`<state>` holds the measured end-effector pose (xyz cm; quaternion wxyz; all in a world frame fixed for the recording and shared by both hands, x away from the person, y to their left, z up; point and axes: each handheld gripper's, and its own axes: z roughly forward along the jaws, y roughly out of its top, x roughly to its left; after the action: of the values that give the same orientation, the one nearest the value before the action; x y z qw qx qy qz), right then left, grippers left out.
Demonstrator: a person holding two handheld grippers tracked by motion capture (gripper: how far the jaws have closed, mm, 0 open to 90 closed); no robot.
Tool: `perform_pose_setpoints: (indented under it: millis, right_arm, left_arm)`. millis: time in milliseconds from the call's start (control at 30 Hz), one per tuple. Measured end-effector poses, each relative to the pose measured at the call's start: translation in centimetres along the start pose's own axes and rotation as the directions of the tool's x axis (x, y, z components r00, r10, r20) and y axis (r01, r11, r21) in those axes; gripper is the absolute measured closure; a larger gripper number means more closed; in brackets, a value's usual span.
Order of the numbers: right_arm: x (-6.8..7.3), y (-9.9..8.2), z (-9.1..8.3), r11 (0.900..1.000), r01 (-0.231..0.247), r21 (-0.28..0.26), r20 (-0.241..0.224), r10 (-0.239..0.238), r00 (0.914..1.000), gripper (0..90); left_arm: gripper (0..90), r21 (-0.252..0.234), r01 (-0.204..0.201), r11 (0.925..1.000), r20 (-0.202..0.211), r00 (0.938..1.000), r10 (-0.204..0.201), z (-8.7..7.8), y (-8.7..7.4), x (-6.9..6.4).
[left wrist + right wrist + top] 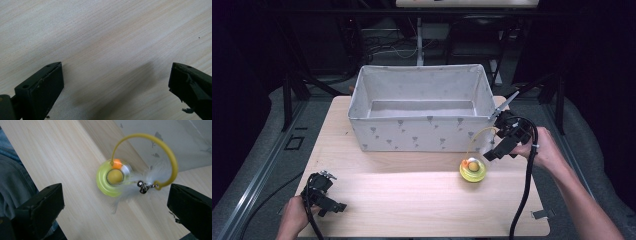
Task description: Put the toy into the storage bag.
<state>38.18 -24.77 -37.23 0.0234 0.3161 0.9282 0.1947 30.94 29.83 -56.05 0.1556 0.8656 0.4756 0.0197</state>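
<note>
One small cat toy (473,170) is sitting on the light wooden table (412,200), right of centre, just in front of the near right corner of a fabric box (422,112). Its base is a round, lime-yellow ring, lying flat. A yellow ball (115,176) is resting in the hollow of the ring, with an orange piece (116,164) showing at the ring's edge just beside the ball. A thin yellow wire (160,142) is rising from the base beside the orange piece and arching over in a wide curve. At the free end of the wire a small silver bell (143,187) is hanging, with a tuft of white feathers (140,182) spreading around it; the feathers are looking blurred.

The right gripper (498,149) is hovering just beside the toy, on its right and slightly behind it, pointing down toward it. In the right gripper view its two black jaws are standing wide apart with nothing between them, the toy lying beyond them and touching neither. The person's right hand (544,150) is holding it, and a black cable (524,195) is trailing toward the table's near edge.

The box is pale grey with small darker motifs and is standing open at the far half of the table.

The left gripper (334,206) is resting well apart from the toy, at the near left corner of the table, in the person's left hand (294,217). Its jaws are spread wide over bare wood.
</note>
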Motion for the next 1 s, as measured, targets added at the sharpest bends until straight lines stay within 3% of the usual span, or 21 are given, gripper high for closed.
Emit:
perform_pose_setpoints:
  millis: [333, 567, 633, 700, 733, 1000]
  right_arm:
    - [0.0, 3.1, -1.0, 0.999, 0.036, 0.027, -0.009, -0.036, 0.9993, 2.6]
    - [0.1, 4.6, -0.8, 0.9978, 0.047, 0.045, -0.009, -0.047, 0.9989, 7.3]
    - [0.0, 5.1, -0.4, 0.9971, 0.046, 0.06, -0.012, -0.045, 0.9989, 15.0]
    - [0.1, 5.2, -0.3, 0.9969, 0.047, 0.063, -0.012, -0.046, 0.9989, 16.0]
    - [0.1, 5.4, 0.0, 0.9963, 0.048, 0.072, -0.003, -0.048, 0.9988, 28.2]
    - [0.2, 6.1, 0.7, 0.9923, 0.049, 0.114, 0.039, -0.054, 0.9978, 51.3]
  left_arm:
    - [0.1, 0.006, -0.008, 0.9999, -0.002, 1.0, 0.008, 0.1, 0.1, 0.0]
    - [0.1, 0.006, -0.009, 0.9999, 0.001, 1.0, 0.009, 0.0, 0.0, 0.0]
    - [0.2, 0.0, -0.01, 0.9999, -0.004, 0.9999, 0.01, -0.1, 0.0, 0.0]
    - [0.1, -0.003, -0.01, 0.9999, -0.004, 0.9999, 0.01, -0.1, 0.0, 0.0]
    - [0.1, -0.004, -0.009, 0.9999, -0.005, 0.9999, 0.009, -0.1, 0.0, 0.0]
    - [0.2, -0.01, -0.016, 0.9998, -0.014, 0.9998, 0.016, -0.2, 0.1, -0.1]
